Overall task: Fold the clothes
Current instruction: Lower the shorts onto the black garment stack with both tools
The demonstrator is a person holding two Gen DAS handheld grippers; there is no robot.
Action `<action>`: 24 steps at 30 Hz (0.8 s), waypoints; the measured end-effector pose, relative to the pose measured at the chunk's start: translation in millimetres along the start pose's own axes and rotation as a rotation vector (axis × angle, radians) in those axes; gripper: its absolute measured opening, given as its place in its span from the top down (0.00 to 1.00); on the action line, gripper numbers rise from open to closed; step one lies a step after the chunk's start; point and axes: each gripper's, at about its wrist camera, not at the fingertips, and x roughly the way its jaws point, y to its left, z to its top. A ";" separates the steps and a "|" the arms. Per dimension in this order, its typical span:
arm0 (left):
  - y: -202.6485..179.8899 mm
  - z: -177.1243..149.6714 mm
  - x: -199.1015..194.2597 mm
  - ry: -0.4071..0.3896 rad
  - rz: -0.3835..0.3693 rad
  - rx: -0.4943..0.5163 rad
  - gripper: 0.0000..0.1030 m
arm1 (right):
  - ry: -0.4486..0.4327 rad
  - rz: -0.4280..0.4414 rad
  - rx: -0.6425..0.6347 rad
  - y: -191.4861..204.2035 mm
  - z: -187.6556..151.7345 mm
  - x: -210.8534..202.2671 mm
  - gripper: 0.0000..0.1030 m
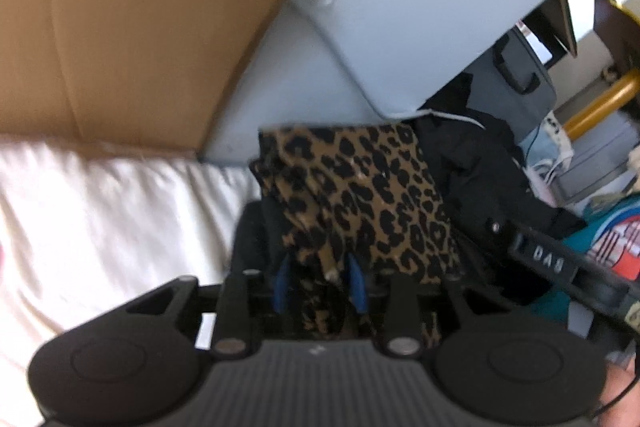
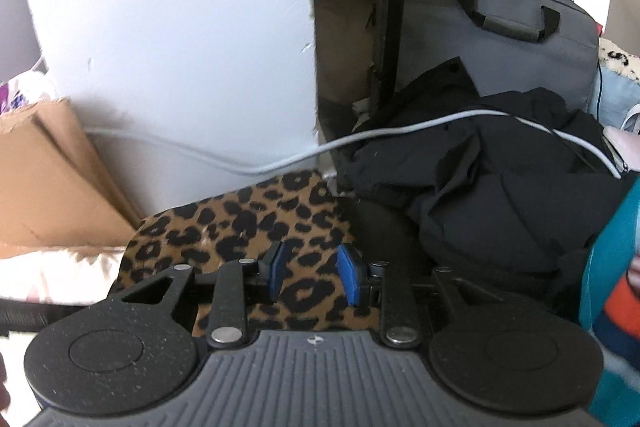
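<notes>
Cardboard far left, against pale wall. White bedding below. Leopard cloth centre on bedding: bunched fold between left gripper pads, contact unclear; right gripper parted, hovering over cloth. Black garment, grey bag right.

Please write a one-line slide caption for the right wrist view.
Right claw open over a folded leopard-print garment, with a black jacket and grey bag behind.
</notes>
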 end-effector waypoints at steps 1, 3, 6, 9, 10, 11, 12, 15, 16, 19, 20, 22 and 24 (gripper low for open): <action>-1.3 3.0 -5.1 -0.013 0.020 0.016 0.67 | 0.000 0.008 0.018 -2.3 -3.2 -1.3 0.66; -3.9 10.8 -15.8 -0.042 0.047 0.043 0.68 | -0.001 0.025 0.053 -6.7 -9.5 -4.0 0.66; -10.2 21.6 -27.8 -0.076 0.053 0.093 0.68 | -0.008 0.047 0.091 -8.5 -20.8 -11.3 0.66; -20.3 23.5 -30.5 -0.077 0.030 0.136 0.68 | 0.011 0.081 0.106 -5.2 -35.9 -14.8 0.65; -25.0 21.3 -29.1 -0.073 0.026 0.154 0.68 | 0.015 0.086 0.114 -5.1 -40.7 -15.5 0.65; -29.7 18.8 -27.7 -0.068 0.022 0.174 0.68 | 0.019 0.092 0.123 -5.1 -45.5 -16.2 0.65; -34.9 14.7 -26.5 -0.065 0.021 0.197 0.68 | 0.023 0.097 0.131 -5.2 -50.2 -16.9 0.65; -50.0 0.8 -25.6 -0.066 0.035 0.265 0.68 | 0.027 0.116 0.157 -9.3 -62.1 -20.5 0.65; -54.0 -4.0 -25.9 -0.068 0.040 0.280 0.68 | 0.027 0.120 0.160 -10.5 -65.0 -21.9 0.63; -61.9 -14.9 -22.2 -0.051 0.047 0.293 0.67 | 0.024 0.126 0.162 -14.1 -72.9 -26.7 0.60; -64.4 -18.1 -19.3 -0.040 0.052 0.301 0.67 | 0.020 0.123 0.158 -15.3 -74.8 -28.7 0.60; -67.6 -23.7 -12.5 -0.017 0.089 0.327 0.65 | 0.013 0.119 0.160 -18.9 -78.2 -32.0 0.59; -68.4 -28.7 -6.6 0.004 0.122 0.346 0.65 | 0.006 0.113 0.183 -25.1 -82.1 -35.0 0.58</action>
